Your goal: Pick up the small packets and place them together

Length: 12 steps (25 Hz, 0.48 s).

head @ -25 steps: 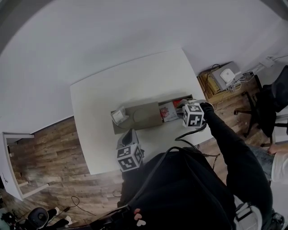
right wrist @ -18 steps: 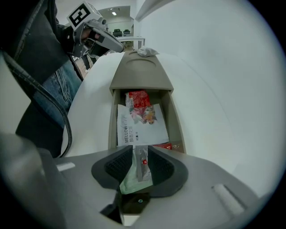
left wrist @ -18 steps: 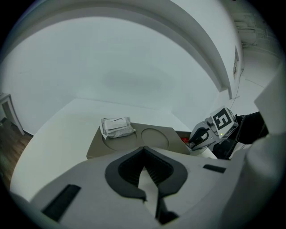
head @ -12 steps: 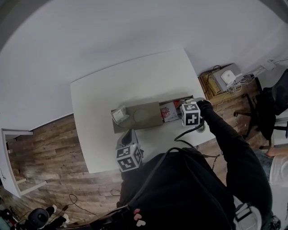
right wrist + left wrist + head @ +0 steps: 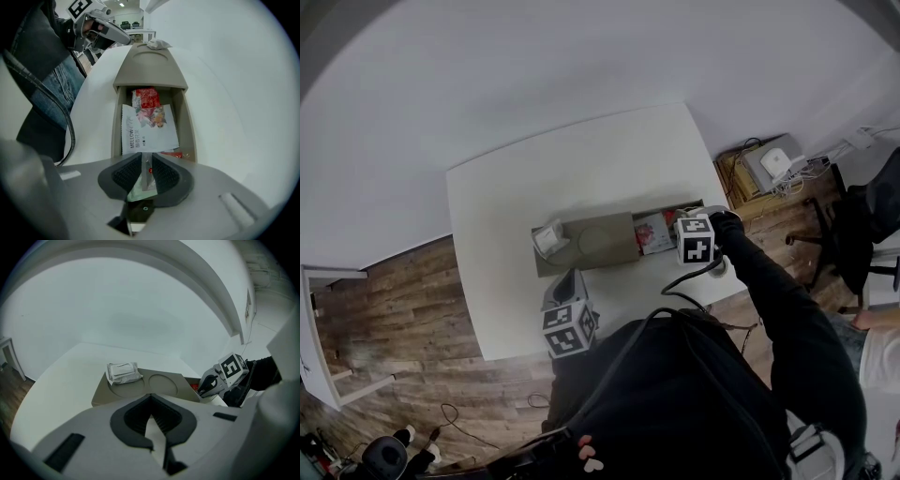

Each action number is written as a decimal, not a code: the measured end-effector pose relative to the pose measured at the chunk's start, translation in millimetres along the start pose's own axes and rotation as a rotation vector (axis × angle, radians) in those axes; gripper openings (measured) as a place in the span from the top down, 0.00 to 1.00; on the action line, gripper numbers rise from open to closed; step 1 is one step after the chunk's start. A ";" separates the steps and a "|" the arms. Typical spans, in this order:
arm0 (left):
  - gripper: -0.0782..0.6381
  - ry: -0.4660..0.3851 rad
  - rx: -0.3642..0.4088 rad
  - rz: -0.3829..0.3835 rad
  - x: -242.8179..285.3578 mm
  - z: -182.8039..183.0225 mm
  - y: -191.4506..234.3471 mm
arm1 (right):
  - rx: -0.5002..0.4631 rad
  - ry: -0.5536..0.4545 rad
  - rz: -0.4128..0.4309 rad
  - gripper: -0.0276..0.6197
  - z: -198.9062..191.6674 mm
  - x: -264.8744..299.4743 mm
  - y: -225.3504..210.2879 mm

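The right tongs, pointing down over one end of the long beige moulded tray, have just been closing and pinch the edge of a thin pale sachet. It seems best to lift straight up, clear of the tray's walls. That should leave the white printed packet and red packet in the tray's open well undisturbed. The target looks like the crumpled white packet at the tray's other end. The left tongs hang parted and empty beside the tray. A black cable trails alongside.
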<state>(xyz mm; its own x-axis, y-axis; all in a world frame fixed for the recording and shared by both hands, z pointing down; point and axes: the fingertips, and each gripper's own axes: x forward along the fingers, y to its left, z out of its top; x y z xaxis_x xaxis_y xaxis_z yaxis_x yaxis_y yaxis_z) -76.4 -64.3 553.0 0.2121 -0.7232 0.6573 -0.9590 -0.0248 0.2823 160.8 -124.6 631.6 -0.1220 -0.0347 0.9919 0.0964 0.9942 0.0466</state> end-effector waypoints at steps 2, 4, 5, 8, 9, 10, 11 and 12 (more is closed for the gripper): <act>0.89 0.001 0.001 0.001 -0.2 0.4 -0.6 | -0.002 0.004 -0.004 0.86 -0.8 -0.7 0.1; 0.89 0.001 0.002 -0.001 0.0 -0.1 -1.2 | -0.004 0.008 -0.010 0.86 -1.4 -1.0 0.6; 0.89 0.001 0.003 -0.002 0.1 -0.7 -1.5 | -0.005 0.010 -0.014 0.87 -1.7 -1.0 1.0; 0.89 0.003 0.004 -0.004 0.5 -1.8 -2.1 | -0.009 0.010 -0.031 0.89 -3.2 -2.1 1.6; 0.89 0.003 0.004 -0.004 0.6 -2.0 -2.0 | -0.009 0.008 -0.039 0.90 -3.5 -2.6 1.4; 0.89 0.003 0.004 -0.004 0.7 -2.2 -1.7 | -0.008 0.006 -0.049 0.90 -3.8 -3.2 0.9; 0.89 0.003 0.004 -0.005 0.6 -2.5 -1.5 | -0.007 0.005 -0.060 0.90 -4.3 -3.9 0.1; 0.89 0.004 0.005 -0.005 0.6 -2.6 -1.4 | -0.007 0.005 -0.073 0.90 -5.0 -5.0 -1.3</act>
<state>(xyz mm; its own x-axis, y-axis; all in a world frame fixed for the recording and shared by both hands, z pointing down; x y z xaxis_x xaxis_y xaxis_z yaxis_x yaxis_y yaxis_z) -74.4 -62.9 554.8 0.2176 -0.7203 0.6587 -0.9588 -0.0315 0.2823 166.2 -126.2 627.2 -0.1242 -0.1072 0.9864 0.0941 0.9884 0.1193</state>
